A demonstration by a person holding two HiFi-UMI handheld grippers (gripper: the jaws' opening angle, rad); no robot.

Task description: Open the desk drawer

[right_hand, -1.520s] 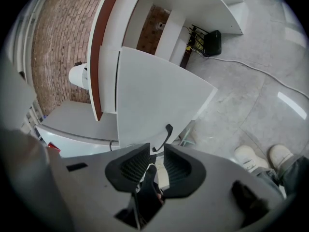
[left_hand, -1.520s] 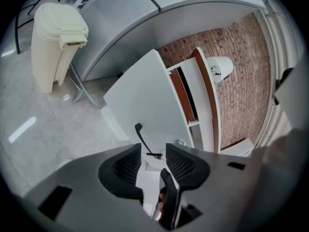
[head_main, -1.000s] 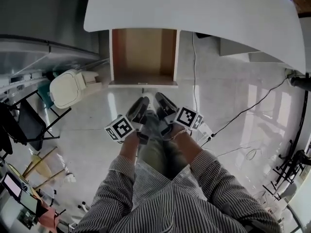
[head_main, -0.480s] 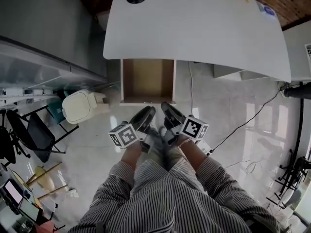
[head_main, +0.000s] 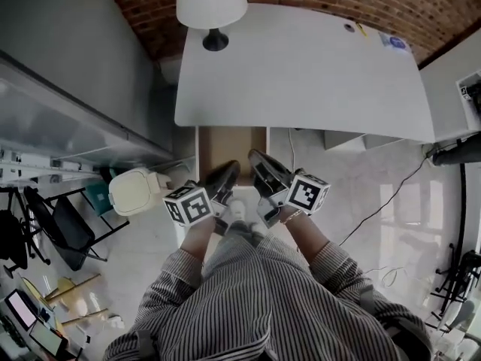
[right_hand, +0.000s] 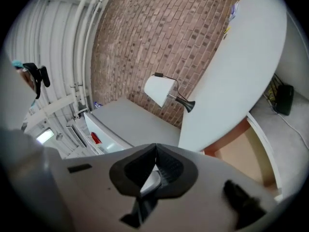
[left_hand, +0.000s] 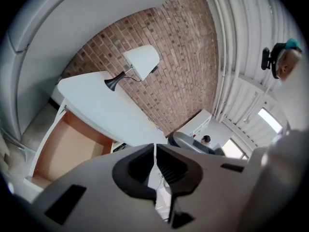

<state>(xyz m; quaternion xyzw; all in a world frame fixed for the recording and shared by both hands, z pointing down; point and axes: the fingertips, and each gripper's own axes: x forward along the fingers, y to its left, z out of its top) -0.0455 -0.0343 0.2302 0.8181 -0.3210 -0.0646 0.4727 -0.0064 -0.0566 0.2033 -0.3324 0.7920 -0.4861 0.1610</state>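
Observation:
The white desk (head_main: pixel 301 74) stands against a brick wall. Its drawer (head_main: pixel 231 143) is pulled out below the front edge, showing a bare brown inside. The drawer also shows in the left gripper view (left_hand: pixel 67 146) and the right gripper view (right_hand: pixel 241 151). My left gripper (head_main: pixel 228 170) hangs in the air before the drawer and touches nothing. Its jaws have just been closing, and the tips (left_hand: pixel 154 146) meet with nothing between them. My right gripper (head_main: pixel 259 160) floats beside it, jaws shut and empty (right_hand: pixel 155 146).
A white-shaded lamp (head_main: pixel 211 2) stands on the desk's far left corner. To the left, on the floor, are a white bin (head_main: pixel 135 190) and a dark folding chair (head_main: pixel 52 224). A cable (head_main: pixel 383 198) runs across the shiny floor at the right.
Both grippers have risen from in front of the drawer. The view has lifted with them, so the whole desk top and the lamp now show. The drawer stays pulled out.

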